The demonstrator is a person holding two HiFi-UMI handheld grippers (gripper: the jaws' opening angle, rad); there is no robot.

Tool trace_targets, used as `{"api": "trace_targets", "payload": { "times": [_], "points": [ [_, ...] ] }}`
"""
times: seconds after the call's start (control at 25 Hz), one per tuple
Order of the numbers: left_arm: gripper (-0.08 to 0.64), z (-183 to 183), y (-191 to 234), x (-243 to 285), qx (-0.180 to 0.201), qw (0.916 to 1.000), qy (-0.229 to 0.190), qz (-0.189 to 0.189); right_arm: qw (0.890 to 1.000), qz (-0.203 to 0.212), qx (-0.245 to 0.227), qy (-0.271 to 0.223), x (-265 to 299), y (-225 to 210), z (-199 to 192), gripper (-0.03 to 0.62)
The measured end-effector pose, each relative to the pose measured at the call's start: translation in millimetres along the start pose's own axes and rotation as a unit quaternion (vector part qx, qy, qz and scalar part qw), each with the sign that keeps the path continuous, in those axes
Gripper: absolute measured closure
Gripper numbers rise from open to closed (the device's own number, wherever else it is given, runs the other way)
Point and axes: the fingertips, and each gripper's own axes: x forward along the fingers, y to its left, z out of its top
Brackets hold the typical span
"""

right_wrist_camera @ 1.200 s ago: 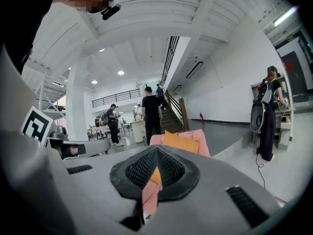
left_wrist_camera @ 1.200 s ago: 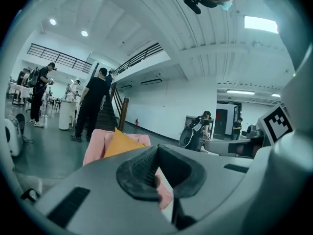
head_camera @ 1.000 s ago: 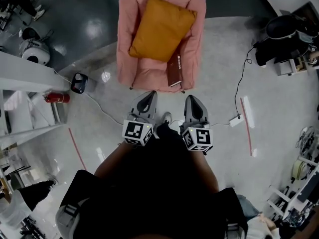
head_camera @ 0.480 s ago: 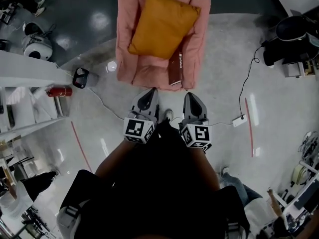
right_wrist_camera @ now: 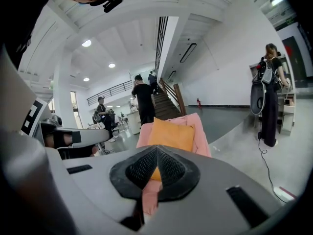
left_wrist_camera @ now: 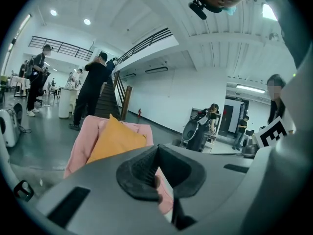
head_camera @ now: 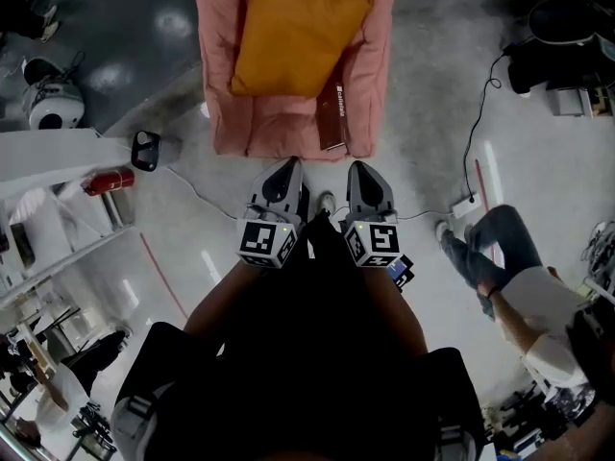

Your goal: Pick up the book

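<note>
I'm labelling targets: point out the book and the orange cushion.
book (head_camera: 332,121), head view, middle of its cover
orange cushion (head_camera: 298,32), head view, centre of its top face

Pink armchair (head_camera: 370,84) at top, with an orange cushion (head_camera: 293,32) filling most of the seat. Book (head_camera: 333,118) on the seat along the chair's right arm, just beside the cushion's lower right corner; dark cover, white print. My left gripper (head_camera: 286,169) and right gripper (head_camera: 360,171) are side by side below the chair, both pointing at its front edge. Their tips taper together and carry nothing. The right one lines up closest to the book. My shoe (head_camera: 327,203) shows between them. Floor is glossy grey. Red extinguisher (head_camera: 108,181) at left. Power strip (head_camera: 464,205) with cable at right, and a person (head_camera: 509,286) sitting on the floor near it.
</note>
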Motion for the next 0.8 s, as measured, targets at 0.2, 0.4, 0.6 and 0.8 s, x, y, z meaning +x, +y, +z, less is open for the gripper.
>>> {"api": "trace_targets", "payload": {
  "times": [0.2,0.4,0.6,0.8],
  "points": [
    [0.554,-2,17,24,-0.004,0.9999,0.013,-0.006,1.0,-0.017,0.009,0.018,29,-13,-9,0.591],
    [0.554,-10,32,50,-0.02,0.9992,0.035,-0.008,0.999,-0.03,0.021,0.038,57,-29,-20,0.591],
    [0.554,-20,39,75,-0.028,0.9984,0.048,-0.011,0.997,-0.037,0.031,0.064,81,-46,-43,0.591],
    [0.554,-29,50,96,-0.03,0.9973,0.062,-0.022,0.994,-0.044,0.041,0.091,107,-56,-65,0.588]
  ]
}}
